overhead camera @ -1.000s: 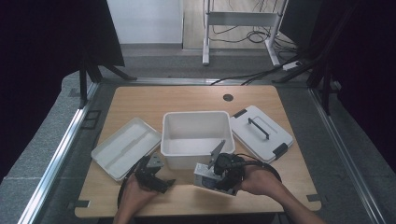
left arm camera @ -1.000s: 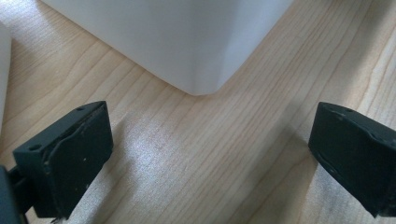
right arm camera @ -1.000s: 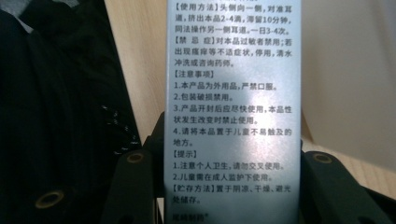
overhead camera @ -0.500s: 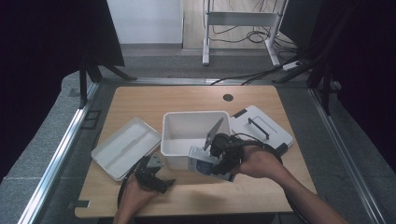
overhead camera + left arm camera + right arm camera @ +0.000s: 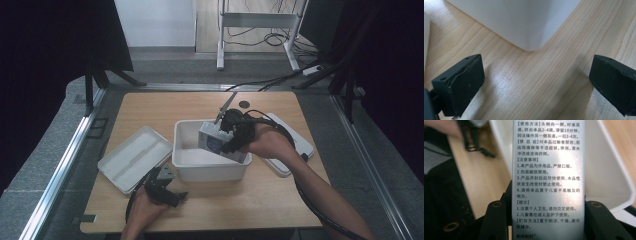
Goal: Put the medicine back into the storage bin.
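**Box held over the tub, left gripper idle on the table**

We see the right gripper point(image 5: 220, 142) above the white tub point(image 5: 210, 170), near the middle of the wooden table point(image 5: 150, 107). Its 2 jaws are closed on a silver box point(image 5: 547, 180), 1 jaw pressed to each side of it. In the right gripper view the box rises from 6 o'clock toward 12 o'clock, its face covered with printed lines of Chinese text. Behind it we see the inside of the tub, running from 12 o'clock round to 4 o'clock. In the high view the box point(image 5: 212, 139) is tilted and sits over the tub's far right part; we cannot tell whether it touches the tub's floor.

The left gripper point(image 5: 172, 196) rests low at the table's near edge, at about 7 o'clock from the tub. In the left gripper view its jaws stand wide apart with nothing between them but bare wood, and a rounded corner of the tub point(image 5: 529, 27) lies at 12 o'clock, apart from both jaws.

A white lid point(image 5: 135, 157) lies flat at 9 o'clock from the tub, just beside it. A 2nd white lid point(image 5: 297, 140) lies at 3 o'clock, partly under the person's right forearm.
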